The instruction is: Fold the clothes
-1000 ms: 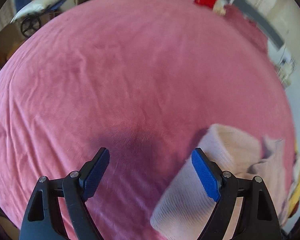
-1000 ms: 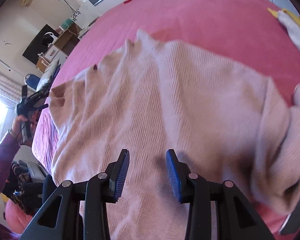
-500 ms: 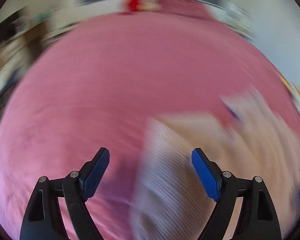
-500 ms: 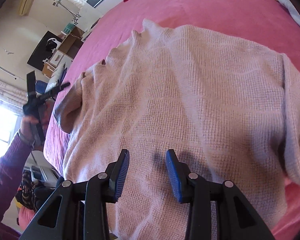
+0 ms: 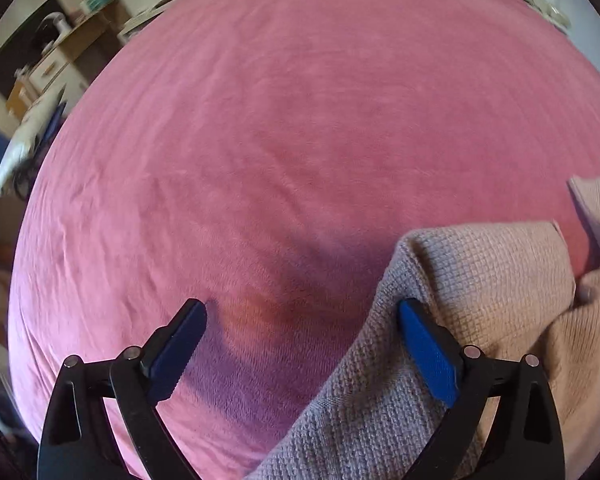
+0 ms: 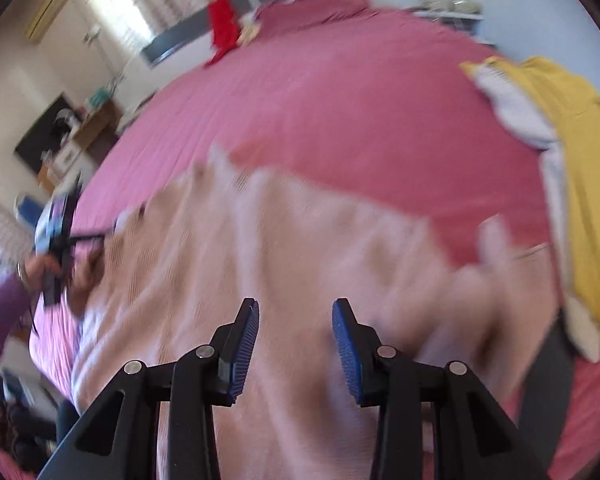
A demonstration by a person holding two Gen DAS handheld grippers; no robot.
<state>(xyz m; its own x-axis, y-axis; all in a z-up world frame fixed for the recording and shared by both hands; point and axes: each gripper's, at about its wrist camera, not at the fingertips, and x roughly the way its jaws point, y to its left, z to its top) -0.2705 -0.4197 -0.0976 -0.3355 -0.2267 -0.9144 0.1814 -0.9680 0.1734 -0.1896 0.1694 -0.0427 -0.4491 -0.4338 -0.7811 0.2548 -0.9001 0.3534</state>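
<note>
Left wrist view, sweater: a pale pink knit sweater (image 5: 480,300) lies on the bed's pink cover (image 5: 300,120), filling the lower right of this view, its rolled edge just ahead of the right-hand pad.
Left wrist view, left claw: the left claw (image 5: 302,344) hangs over the cover with its jaws spread wide; they have just been opening further. Nothing is pressed between the pads, and only the sweater's edge reaches under the span.
Left wrist view, progress: I judge the fold barely begun, since the visible part is bunched, not squared.
Left wrist view, surroundings: a wooden cabinet (image 5: 72,52) stands beyond the bed, well apart. The open cover ahead offers room to lay the garment.
Right wrist view, sweater: here the sweater (image 6: 300,260) is spread loosely across the near part of the bed, blurred, with a sleeve lumped at the right.
Right wrist view, right claw: the right claw (image 6: 295,344) hovers above the knit, jaws at a narrow gap, gripping nothing.
Right wrist view, the other hand: the person's left hand (image 6: 48,268) holds its tool at the sweater's far left corner.
Right wrist view, left to do: sleeves and body look unfolded.
Right wrist view, in the way: a yellow garment (image 6: 572,160) over a white cloth (image 6: 516,112) lies near the right sleeve and could get caught up. A red cloth (image 6: 222,28) lies at the far end, well apart.
</note>
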